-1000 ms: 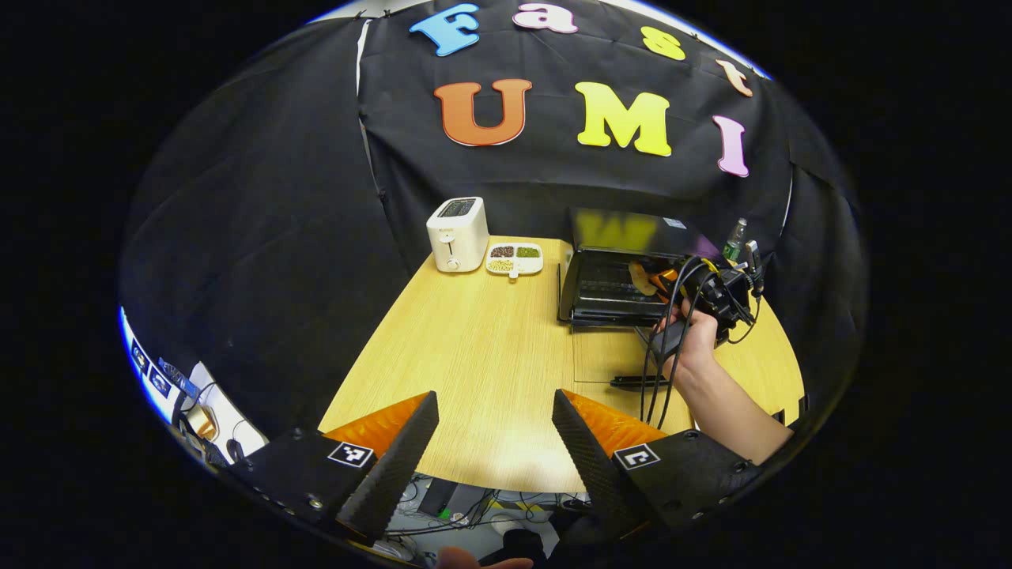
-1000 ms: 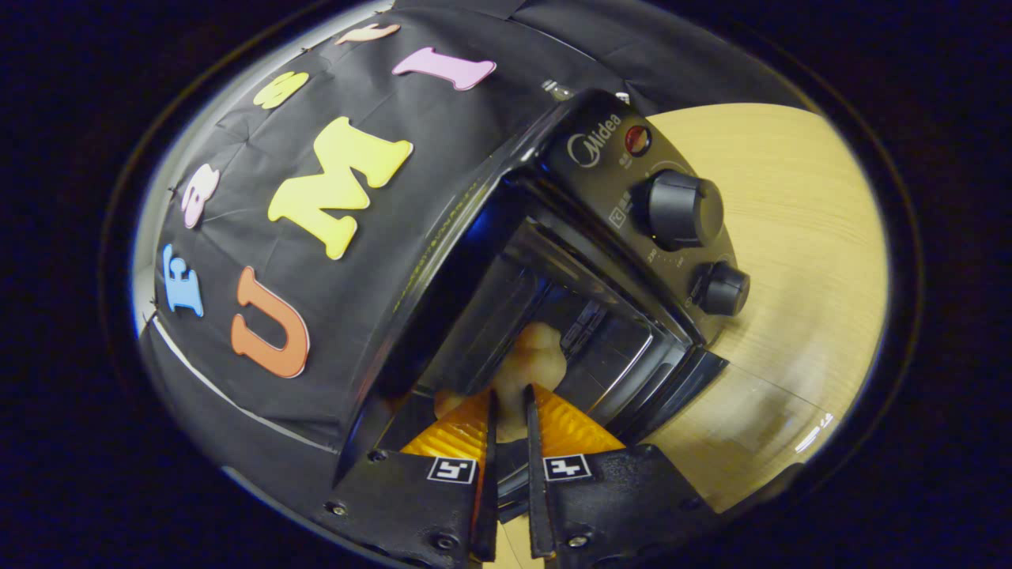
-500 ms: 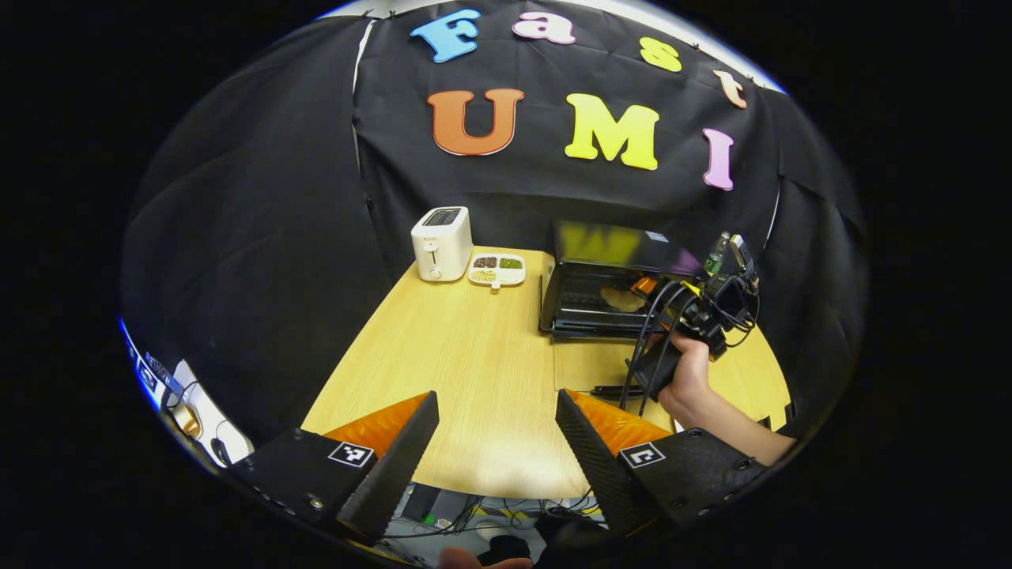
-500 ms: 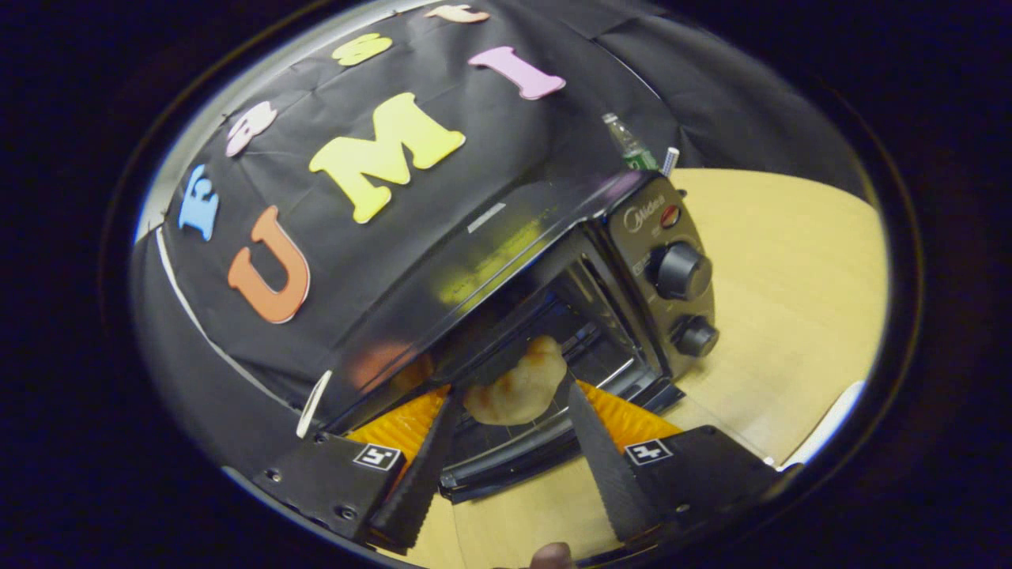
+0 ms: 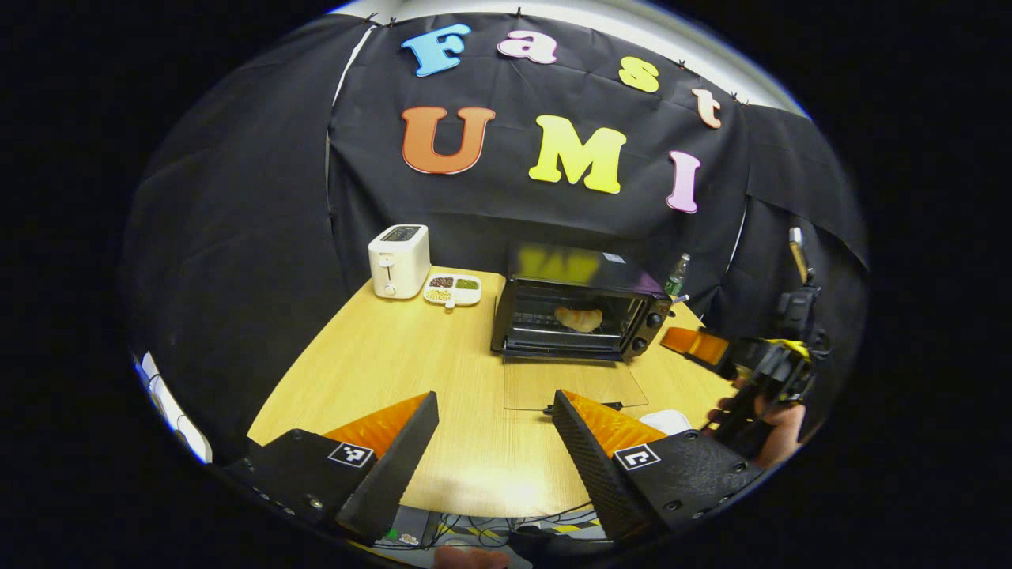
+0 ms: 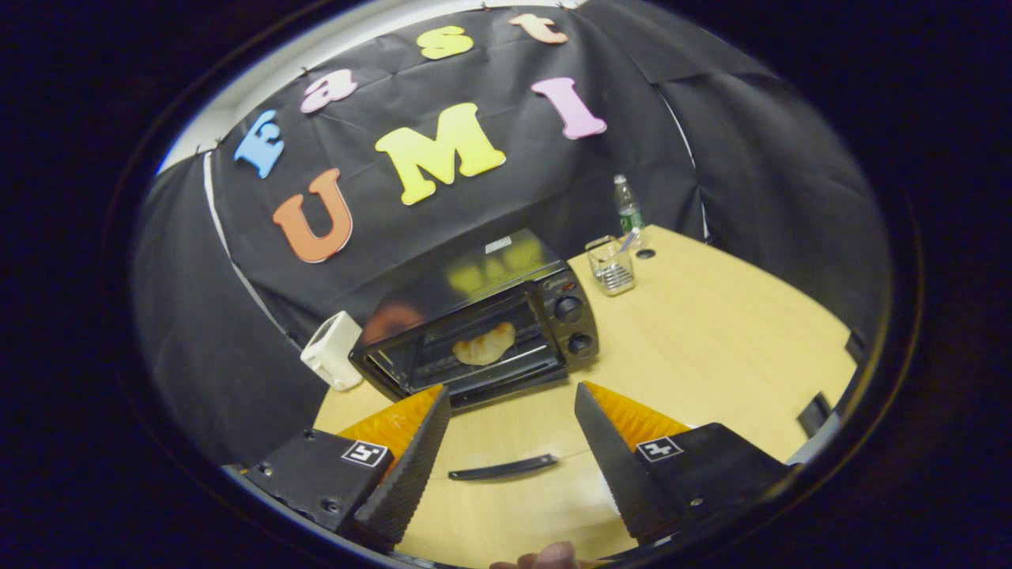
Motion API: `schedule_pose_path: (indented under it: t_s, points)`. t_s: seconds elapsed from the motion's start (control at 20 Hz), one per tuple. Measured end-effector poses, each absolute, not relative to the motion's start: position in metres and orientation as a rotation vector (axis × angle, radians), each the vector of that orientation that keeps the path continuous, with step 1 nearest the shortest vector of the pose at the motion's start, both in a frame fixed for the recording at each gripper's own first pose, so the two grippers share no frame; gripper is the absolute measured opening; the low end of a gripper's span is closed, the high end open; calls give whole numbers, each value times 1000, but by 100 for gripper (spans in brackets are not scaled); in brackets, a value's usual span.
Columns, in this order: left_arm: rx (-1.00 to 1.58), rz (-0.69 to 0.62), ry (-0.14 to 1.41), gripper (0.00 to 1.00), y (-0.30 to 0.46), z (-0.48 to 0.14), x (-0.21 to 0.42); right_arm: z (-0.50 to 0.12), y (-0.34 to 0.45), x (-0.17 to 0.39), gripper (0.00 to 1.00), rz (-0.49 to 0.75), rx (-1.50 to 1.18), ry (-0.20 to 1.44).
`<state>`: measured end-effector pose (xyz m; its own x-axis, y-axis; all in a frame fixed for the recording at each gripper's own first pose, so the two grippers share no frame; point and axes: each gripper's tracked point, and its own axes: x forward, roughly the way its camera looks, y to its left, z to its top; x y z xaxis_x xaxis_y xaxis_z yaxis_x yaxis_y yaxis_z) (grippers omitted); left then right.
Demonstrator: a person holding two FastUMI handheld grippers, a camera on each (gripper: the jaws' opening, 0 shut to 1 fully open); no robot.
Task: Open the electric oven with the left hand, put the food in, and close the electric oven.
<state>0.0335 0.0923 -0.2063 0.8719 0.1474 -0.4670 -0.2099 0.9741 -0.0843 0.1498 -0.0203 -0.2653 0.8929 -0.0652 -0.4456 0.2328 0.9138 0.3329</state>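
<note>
Both grippers hold nothing, fingers spread wide. The left gripper [image 5: 494, 442] hovers over the near edge of the desk [image 5: 411, 371], pointing at the oven [image 5: 577, 316]. The right gripper [image 6: 512, 442] hangs above the desk, well back from the oven [image 6: 482, 340]; a hand [image 5: 779, 431] grips it at the desk's right side. The oven's glass door [image 5: 573, 383] lies flat, open. The bread [image 6: 484, 344] rests on the rack inside, long axis across the opening.
</note>
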Motion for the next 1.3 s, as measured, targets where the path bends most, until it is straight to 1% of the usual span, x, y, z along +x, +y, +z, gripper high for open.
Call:
schedule_pose_path:
  t_s: [0.15,0.25,0.35,0.55,0.6,0.7,0.75,1.0,1.25,1.3]
  points:
    - [-139,136,464,94,63,-230,48,-245,-48,104,94,-184,314,433]
    - [-161,110,486,95,42,-253,55,-238,-65,79,99,-211,290,437]
    - [-167,77,518,95,19,-279,63,-238,-85,59,95,-251,275,448]
    - [-162,47,591,95,-12,-335,82,-247,-115,37,95,-302,269,489]
    - [-165,47,608,95,-11,-351,90,-252,-125,31,99,-316,255,511]
    - [-164,57,651,95,-19,-379,100,-255,-141,19,96,-333,224,544]
    - [-163,56,672,95,-24,-392,106,-255,-149,14,96,-344,208,553]
    - [-129,57,724,95,-29,-429,136,-257,-173,5,96,-385,238,590]
    - [-83,81,731,95,-26,-437,160,-256,-180,10,96,-384,273,595]
    - [-75,85,744,94,-26,-438,162,-258,-176,12,99,-375,298,606]
